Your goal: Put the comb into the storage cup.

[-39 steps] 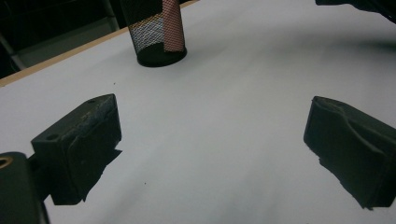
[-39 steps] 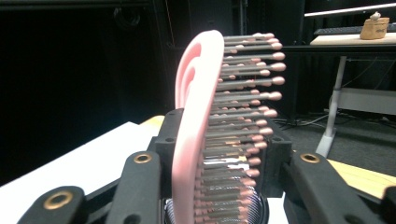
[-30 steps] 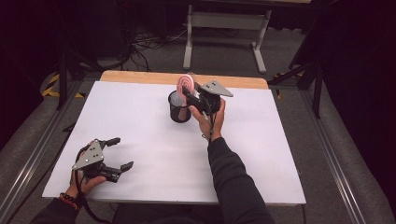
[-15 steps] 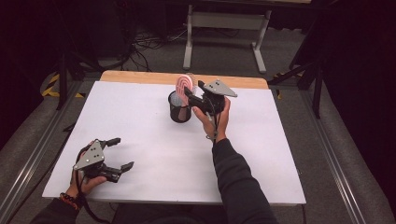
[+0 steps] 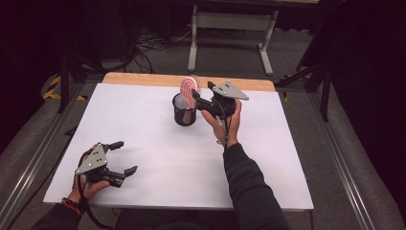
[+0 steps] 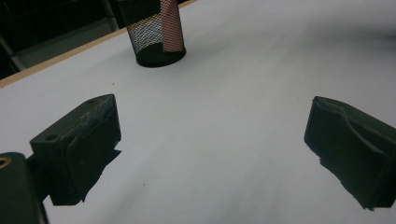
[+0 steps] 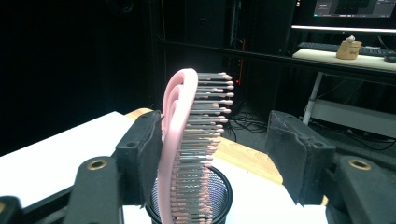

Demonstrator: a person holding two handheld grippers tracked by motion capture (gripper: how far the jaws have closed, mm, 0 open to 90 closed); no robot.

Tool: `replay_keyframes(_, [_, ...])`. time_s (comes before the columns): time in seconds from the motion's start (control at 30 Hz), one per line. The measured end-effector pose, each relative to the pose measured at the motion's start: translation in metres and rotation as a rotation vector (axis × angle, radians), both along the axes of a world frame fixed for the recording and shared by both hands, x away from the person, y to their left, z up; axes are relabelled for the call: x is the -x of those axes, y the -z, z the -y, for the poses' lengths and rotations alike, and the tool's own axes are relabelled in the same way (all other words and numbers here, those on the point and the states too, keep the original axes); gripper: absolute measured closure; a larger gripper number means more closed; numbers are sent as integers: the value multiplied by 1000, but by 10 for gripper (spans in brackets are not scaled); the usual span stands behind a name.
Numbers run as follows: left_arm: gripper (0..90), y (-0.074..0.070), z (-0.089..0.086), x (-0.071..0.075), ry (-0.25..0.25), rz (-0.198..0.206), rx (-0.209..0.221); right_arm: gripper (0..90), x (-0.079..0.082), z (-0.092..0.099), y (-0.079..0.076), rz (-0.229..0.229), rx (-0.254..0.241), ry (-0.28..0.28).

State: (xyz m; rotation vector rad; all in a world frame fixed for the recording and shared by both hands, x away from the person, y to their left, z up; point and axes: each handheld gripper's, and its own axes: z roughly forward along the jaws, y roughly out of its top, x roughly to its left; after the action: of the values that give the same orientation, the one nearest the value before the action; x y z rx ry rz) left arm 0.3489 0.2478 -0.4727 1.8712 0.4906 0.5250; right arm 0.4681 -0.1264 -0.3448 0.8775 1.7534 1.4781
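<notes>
No writing can be read on the pink hairbrush [image 7: 187, 140], which stands upright in the black mesh cup [image 5: 184, 111] near the far edge of the white surface [image 5: 143, 143]. The right gripper [image 5: 203, 101] has just been opening: the brush stands between its released jaws, its back against the left one. The left gripper [image 5: 120, 156] rests spread wide, empty.

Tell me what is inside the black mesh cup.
A pink hairbrush stands upright in the black mesh cup, its bristled head rising above the rim. Its lower end shows faintly through the mesh; the cup's bottom cannot be seen.
</notes>
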Motion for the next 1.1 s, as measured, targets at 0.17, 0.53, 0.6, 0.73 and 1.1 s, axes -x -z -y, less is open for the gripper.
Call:
replay_keyframes(0.17, [45,0,1,0,1,5,-5,359,2,4,-2,5,5,3])
replay_keyframes(0.53, [44,0,1,1,0,4,-3,332,6,4,-4,18,5,-4])
replay_keyframes(0.6, [44,0,1,0,-1,7,-3,325,8,4,-5,23,13,-1])
replay_keyframes(0.73, [44,0,1,0,0,5,-9,303,10,4,-7,34,36,11])
replay_keyframes(1.1, [44,1,2,0,1,3,-8,219,15,6,-9,55,65,32])
